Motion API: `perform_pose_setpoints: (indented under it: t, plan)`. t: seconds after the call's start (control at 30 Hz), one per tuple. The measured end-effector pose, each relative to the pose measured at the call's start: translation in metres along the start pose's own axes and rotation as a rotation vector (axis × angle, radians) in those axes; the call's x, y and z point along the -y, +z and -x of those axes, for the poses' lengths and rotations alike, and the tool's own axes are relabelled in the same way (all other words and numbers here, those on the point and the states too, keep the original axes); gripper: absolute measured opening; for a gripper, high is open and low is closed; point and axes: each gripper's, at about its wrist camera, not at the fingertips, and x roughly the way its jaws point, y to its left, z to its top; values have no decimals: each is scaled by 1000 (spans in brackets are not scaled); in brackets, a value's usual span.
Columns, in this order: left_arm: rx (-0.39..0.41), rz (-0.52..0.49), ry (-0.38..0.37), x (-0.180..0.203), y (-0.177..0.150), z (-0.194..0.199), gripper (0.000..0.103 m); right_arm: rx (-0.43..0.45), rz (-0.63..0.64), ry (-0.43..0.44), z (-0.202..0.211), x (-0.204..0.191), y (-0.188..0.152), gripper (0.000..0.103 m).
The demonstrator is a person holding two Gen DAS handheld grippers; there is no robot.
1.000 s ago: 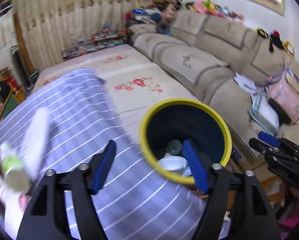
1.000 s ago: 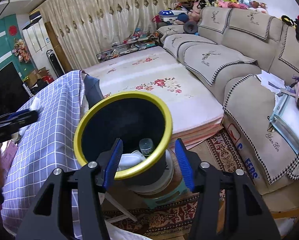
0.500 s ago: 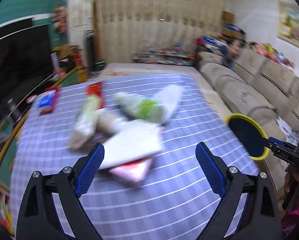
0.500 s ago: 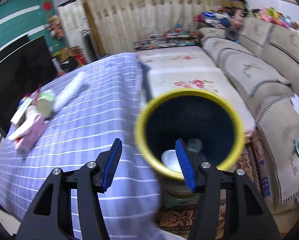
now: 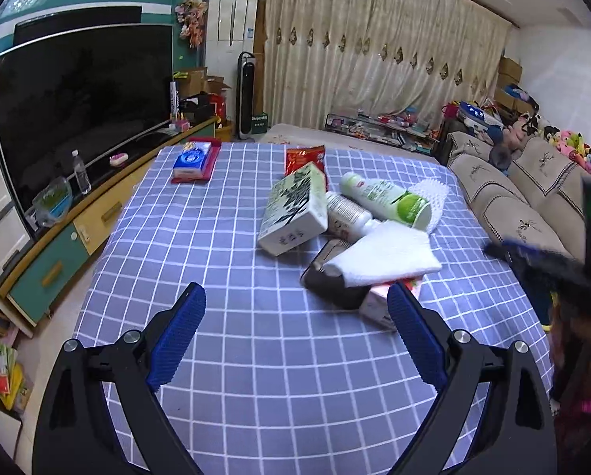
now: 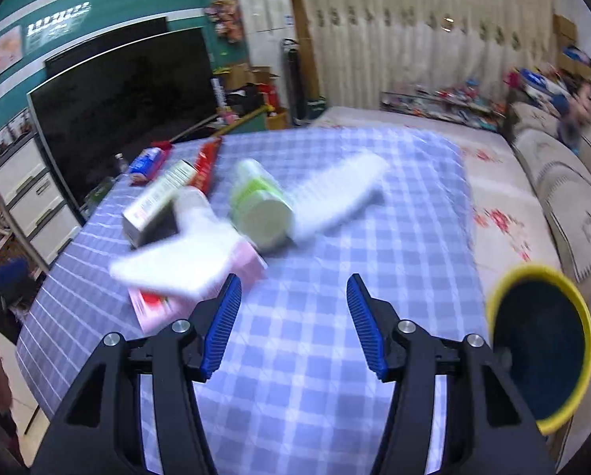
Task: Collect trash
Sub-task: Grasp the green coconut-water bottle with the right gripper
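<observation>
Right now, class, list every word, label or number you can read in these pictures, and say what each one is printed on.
None can be read for certain.
White carton: dark characters, too small.
Green-and-white bottle: label too small.
Red packet: print blurred.
Blue-and-white pack: logo unreadable.
Pink box: blurred.

I've got a big black flat-screen TV [image 5: 78, 114] on the left. Beige patterned sofa [image 5: 533, 198] on the right, cream pleated curtains [image 5: 374, 59] behind.
</observation>
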Motion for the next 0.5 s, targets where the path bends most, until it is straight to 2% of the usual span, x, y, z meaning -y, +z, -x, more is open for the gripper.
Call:
perform_pose_setpoints:
  t: [0.13, 0.23, 0.5]
  plan:
    - [-19, 24, -3, -4, -1, -6, 92, -4, 86, -7, -27, -19, 32, 53]
    - [-27, 43, -3, -12, -4, -9, 92, -44, 140, 5, -60, -32, 47, 53]
    - [-59, 60, -12, -17, -7, -23, 92, -81, 203, -39, -94, -31, 44, 53]
